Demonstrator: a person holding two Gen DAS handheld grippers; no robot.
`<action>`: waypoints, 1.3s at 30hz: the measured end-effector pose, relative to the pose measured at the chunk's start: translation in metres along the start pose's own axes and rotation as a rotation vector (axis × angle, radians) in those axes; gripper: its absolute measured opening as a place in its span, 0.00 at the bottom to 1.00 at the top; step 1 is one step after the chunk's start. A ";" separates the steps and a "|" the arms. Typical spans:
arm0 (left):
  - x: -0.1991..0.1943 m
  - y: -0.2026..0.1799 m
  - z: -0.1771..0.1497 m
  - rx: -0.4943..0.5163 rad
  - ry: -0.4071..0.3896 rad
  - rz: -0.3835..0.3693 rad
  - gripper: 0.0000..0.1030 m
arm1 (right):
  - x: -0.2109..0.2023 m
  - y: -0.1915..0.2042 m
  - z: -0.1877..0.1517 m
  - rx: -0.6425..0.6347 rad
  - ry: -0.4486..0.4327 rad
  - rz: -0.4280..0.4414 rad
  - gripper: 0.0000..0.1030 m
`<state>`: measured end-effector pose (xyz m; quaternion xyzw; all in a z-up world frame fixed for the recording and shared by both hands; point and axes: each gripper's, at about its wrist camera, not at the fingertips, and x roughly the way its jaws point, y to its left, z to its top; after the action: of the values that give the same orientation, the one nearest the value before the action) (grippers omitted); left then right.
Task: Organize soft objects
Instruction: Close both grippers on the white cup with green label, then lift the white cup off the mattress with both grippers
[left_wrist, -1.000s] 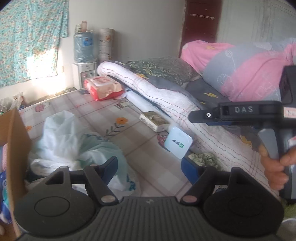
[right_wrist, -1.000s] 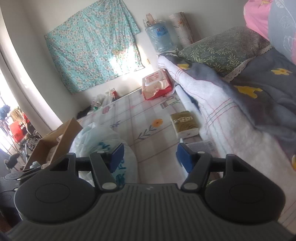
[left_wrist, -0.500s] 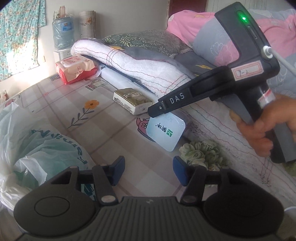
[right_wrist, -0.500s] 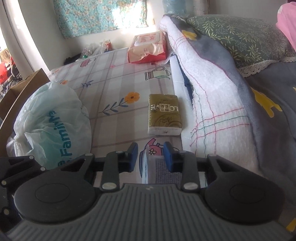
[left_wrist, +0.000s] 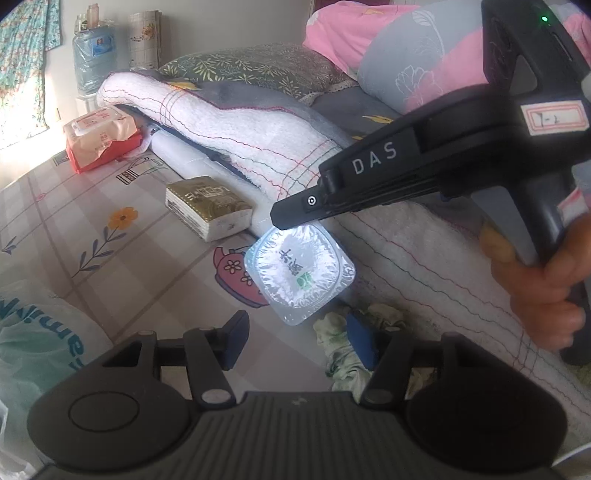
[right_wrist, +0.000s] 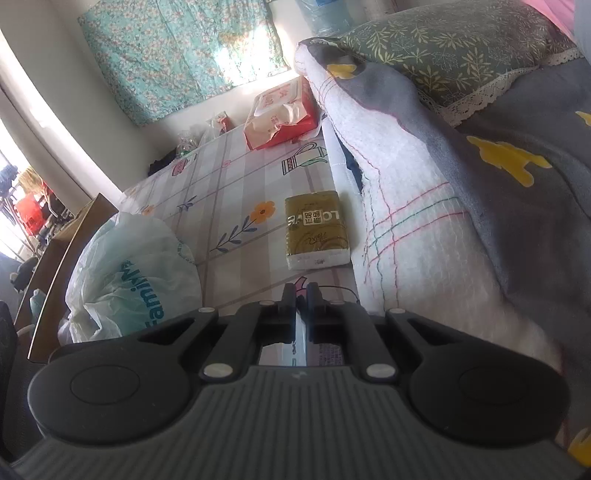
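A: Shiny clear plastic wraps the small tissue pack; where is it relative to the gold tissue pack?

B: It hangs just in front of the gold pack, above the teapot print on the checked sheet. The right gripper pinches its upper edge, the two fingers drawn almost together with only the thin wrapper between them.

A: And the left gripper?

B: Its blue pads stand wide apart and hold nothing. A crumpled pale green cloth lies on the sheet at the right-hand pad, nearer the camera than the gold pack; whether pad and cloth touch cannot be told.

A: What containers show?

B: A white plastic bag sits left of the gold pack, well apart, bulging and loosely closed, so its contents are hidden apart from a greenish tint. Beyond the bag's far side is a cardboard box; its inside is not readable. Behind the gold pack a red-and-white wipes pack lies on the sheet, and a white quilt runs along the gold pack's right side.
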<state>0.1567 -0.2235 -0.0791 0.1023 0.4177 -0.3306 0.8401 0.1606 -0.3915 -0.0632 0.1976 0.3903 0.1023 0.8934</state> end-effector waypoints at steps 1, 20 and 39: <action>0.004 0.000 0.002 -0.008 0.011 -0.006 0.58 | 0.001 -0.002 0.000 0.010 -0.002 0.006 0.03; 0.031 0.027 0.019 -0.280 0.064 -0.111 0.61 | -0.003 -0.020 -0.003 0.155 -0.021 0.093 0.03; -0.045 0.055 0.007 -0.348 -0.021 -0.012 0.61 | 0.002 0.010 0.001 0.294 -0.020 0.305 0.03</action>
<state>0.1776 -0.1636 -0.0460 -0.0508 0.4603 -0.2593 0.8475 0.1620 -0.3825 -0.0596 0.3837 0.3578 0.1761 0.8329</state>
